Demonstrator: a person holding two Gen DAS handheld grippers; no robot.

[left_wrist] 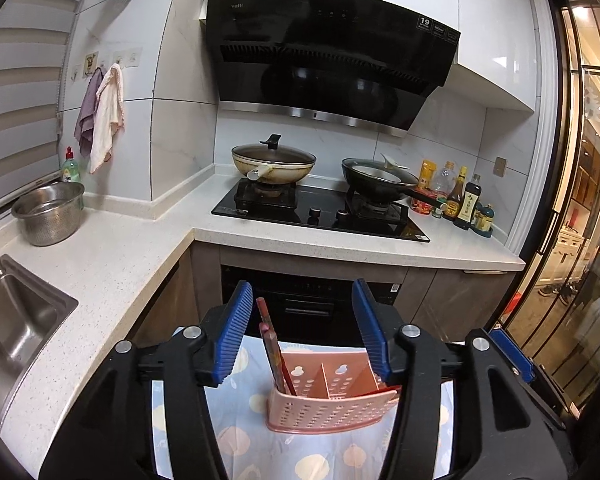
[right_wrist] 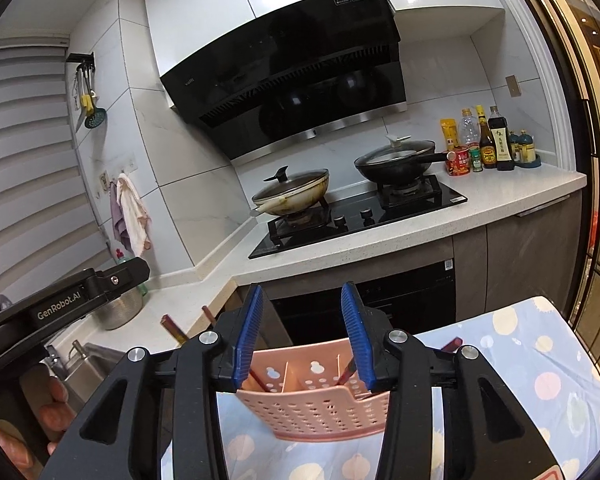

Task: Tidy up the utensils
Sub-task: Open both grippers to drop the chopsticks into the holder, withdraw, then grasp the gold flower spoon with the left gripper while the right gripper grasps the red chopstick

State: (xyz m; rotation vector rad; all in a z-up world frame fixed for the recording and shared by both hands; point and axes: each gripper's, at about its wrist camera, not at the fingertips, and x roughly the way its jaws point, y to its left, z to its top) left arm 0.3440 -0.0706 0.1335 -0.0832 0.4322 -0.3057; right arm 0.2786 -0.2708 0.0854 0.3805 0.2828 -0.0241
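A pink perforated utensil holder (left_wrist: 328,404) with several compartments stands on a blue patterned cloth (left_wrist: 340,460). Dark red chopsticks (left_wrist: 274,354) stand in its left compartment. My left gripper (left_wrist: 302,320) is open and empty, raised above and behind the holder. In the right wrist view the same holder (right_wrist: 316,404) sits below my right gripper (right_wrist: 300,320), which is open and empty. Chopsticks (right_wrist: 256,380) lean in its left compartment, and another dark red stick (right_wrist: 346,374) leans in its right compartment behind the right finger. More chopstick ends (right_wrist: 172,326) show behind my left finger.
A white counter (left_wrist: 112,264) holds a steel colander (left_wrist: 50,214) and a sink (left_wrist: 12,320). A black hob (left_wrist: 320,212) carries two lidded woks. Sauce bottles (left_wrist: 460,200) stand at the right. The other gripper's body (right_wrist: 80,300) and a hand show at left.
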